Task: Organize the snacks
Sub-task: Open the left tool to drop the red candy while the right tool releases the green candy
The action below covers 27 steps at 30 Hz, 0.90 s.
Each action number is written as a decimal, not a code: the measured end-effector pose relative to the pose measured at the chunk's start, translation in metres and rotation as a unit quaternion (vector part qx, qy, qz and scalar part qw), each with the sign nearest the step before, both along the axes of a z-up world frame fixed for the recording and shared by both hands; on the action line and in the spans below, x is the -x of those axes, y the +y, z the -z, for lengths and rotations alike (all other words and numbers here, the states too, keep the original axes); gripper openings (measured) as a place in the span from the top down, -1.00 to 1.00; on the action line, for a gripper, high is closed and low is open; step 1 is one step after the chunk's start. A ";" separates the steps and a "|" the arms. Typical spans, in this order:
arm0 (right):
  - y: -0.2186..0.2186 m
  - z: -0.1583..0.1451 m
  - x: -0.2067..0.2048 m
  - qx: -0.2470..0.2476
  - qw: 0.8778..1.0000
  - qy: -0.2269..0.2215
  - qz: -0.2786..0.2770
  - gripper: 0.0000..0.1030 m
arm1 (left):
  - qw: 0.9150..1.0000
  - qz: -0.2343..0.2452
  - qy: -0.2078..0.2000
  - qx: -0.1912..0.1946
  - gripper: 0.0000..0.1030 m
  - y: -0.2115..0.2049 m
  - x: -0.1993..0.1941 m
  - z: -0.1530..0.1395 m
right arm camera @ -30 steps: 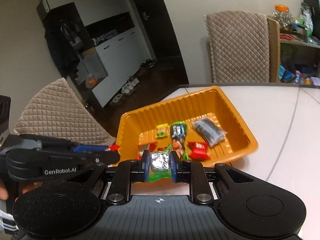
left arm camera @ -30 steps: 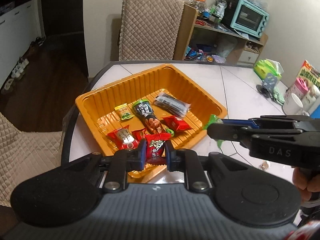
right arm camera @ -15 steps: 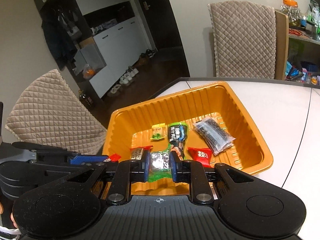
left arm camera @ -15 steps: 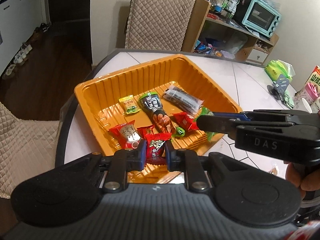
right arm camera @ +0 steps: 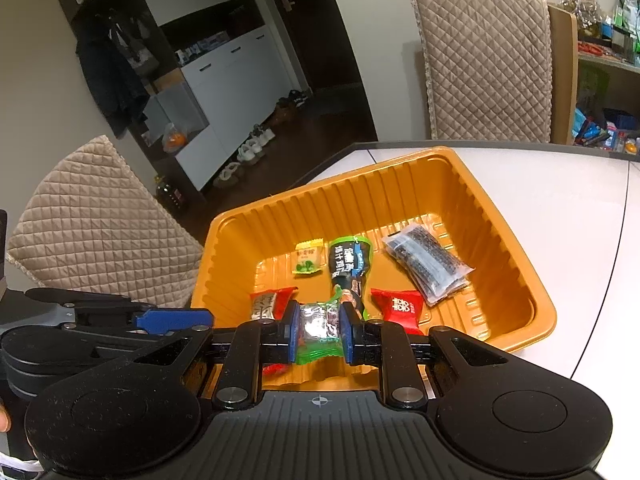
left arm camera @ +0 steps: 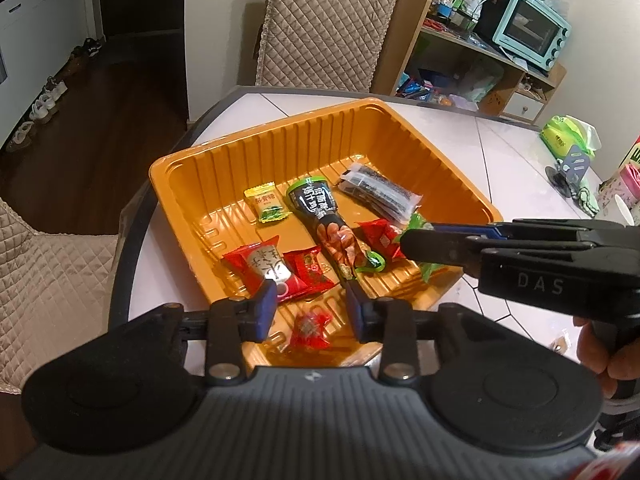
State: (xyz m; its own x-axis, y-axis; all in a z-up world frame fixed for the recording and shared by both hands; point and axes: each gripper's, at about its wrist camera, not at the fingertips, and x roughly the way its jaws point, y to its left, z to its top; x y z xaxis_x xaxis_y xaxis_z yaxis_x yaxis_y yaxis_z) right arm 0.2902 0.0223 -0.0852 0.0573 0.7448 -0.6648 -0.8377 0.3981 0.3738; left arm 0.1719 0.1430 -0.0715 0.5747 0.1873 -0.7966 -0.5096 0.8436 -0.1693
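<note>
The jaws of the left gripper [left arm camera: 310, 308] are opening, and a small red candy [left arm camera: 309, 330] is seen loose below them, blurred, over the near end of the orange tray [left arm camera: 192, 168]. A green-wrapped candy [right arm camera: 319, 326] is held tight between the narrow jaws of the right gripper [right arm camera: 319, 330], just above the tray's near edge beside the other snacks lying inside. If that one were let go so close to the rim, it could probably bounce or slide out onto the table [right arm camera: 580, 216].
</note>
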 end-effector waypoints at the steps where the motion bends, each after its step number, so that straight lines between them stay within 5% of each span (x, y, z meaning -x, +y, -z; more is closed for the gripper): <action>1: 0.000 0.000 0.000 0.001 1.000 0.000 0.000 0.59 | 1.000 -0.002 0.001 -0.001 0.35 0.001 0.000 0.000; 21: 0.021 0.017 0.001 0.000 1.000 0.024 -0.010 0.58 | 1.000 -0.009 0.010 -0.008 0.35 0.010 -0.001 0.000; 23: 0.023 0.018 -0.003 -0.005 0.999 0.047 -0.006 0.49 | 1.000 -0.009 0.010 -0.006 0.35 0.011 -0.001 0.000; 25: 0.022 0.017 -0.008 -0.013 0.998 0.063 0.007 0.10 | 1.000 -0.009 0.011 -0.007 0.35 0.011 -0.001 0.000; 27: 0.019 0.014 -0.008 -0.024 0.998 0.058 0.012 0.05 | 1.000 -0.009 0.011 -0.006 0.35 0.011 0.000 0.000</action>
State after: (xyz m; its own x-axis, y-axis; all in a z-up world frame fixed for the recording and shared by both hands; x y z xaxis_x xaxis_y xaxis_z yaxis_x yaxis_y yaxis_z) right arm 0.2987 0.0413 -0.0993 -0.0005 0.7747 -0.6323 -0.7780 0.3970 0.4869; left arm 0.1720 0.1541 -0.0717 0.5531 0.2077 -0.8068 -0.5282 0.8363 -0.1468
